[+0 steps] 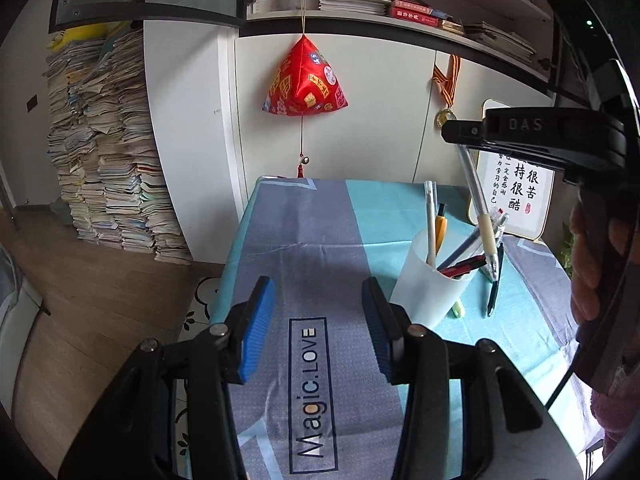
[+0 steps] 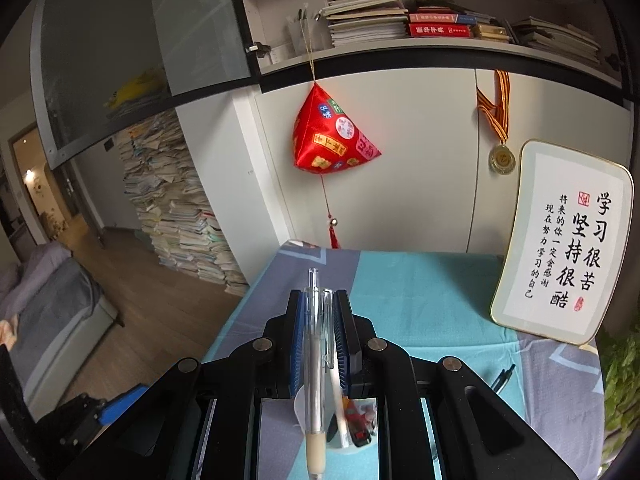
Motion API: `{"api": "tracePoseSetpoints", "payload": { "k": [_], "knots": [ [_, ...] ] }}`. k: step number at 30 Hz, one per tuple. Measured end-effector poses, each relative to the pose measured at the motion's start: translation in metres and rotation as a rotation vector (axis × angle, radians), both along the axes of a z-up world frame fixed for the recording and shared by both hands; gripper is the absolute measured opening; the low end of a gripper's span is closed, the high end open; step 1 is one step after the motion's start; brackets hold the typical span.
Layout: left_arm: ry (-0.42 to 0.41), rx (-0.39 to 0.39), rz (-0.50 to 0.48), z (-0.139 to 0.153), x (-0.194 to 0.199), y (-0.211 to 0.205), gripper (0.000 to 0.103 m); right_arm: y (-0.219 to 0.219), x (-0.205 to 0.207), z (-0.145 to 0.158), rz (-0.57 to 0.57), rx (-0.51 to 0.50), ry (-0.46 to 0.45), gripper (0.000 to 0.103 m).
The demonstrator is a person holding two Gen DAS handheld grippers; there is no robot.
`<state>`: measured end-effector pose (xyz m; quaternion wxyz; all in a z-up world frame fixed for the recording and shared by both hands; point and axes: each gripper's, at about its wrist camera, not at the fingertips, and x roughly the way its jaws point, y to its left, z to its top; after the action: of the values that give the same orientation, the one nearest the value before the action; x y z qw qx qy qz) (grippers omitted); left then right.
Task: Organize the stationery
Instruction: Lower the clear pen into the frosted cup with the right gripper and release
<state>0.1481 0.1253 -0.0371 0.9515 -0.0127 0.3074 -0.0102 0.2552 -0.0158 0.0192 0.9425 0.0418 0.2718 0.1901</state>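
Note:
A white cup (image 1: 430, 286) stands on the blue tablecloth (image 1: 312, 240) and holds several pens (image 1: 460, 264). My right gripper (image 1: 460, 136) is shut on a clear pen with a cream grip (image 1: 480, 216), held point-down just above the cup's right rim. In the right wrist view the same pen (image 2: 313, 360) sits between the blue pads (image 2: 343, 344), with the cup (image 2: 344, 428) below. My left gripper (image 1: 318, 320) is open and empty, low over the cloth left of the cup. A dark pen (image 1: 494, 288) and a green-tipped one (image 1: 458, 308) lie on the cloth beside the cup.
A framed calligraphy board (image 2: 560, 248) leans on the wall at the table's back right. A red tassel ornament (image 1: 306, 80) and a medal (image 2: 502, 158) hang on the cabinet. A tall paper stack (image 1: 104, 152) stands on the floor to the left. A plant (image 2: 620, 380) is at the right edge.

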Motion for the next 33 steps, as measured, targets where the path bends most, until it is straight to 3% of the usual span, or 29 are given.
{"api": "tracePoseSetpoints", "payload": {
  "k": [9,18,33],
  "knots": [
    [-0.011,-0.029,0.001,-0.004,0.000,0.008,0.043,0.004,0.013,-0.020,-0.049,0.004,-0.049,0.015],
    [0.011,-0.041,-0.011,-0.009,0.002,0.003,0.043,0.005,0.006,-0.020,-0.037,-0.006,-0.099,0.015],
    [0.017,-0.046,-0.022,-0.010,-0.002,0.000,0.043,-0.004,-0.010,-0.030,-0.024,-0.030,-0.070,0.015]
  ]
}}
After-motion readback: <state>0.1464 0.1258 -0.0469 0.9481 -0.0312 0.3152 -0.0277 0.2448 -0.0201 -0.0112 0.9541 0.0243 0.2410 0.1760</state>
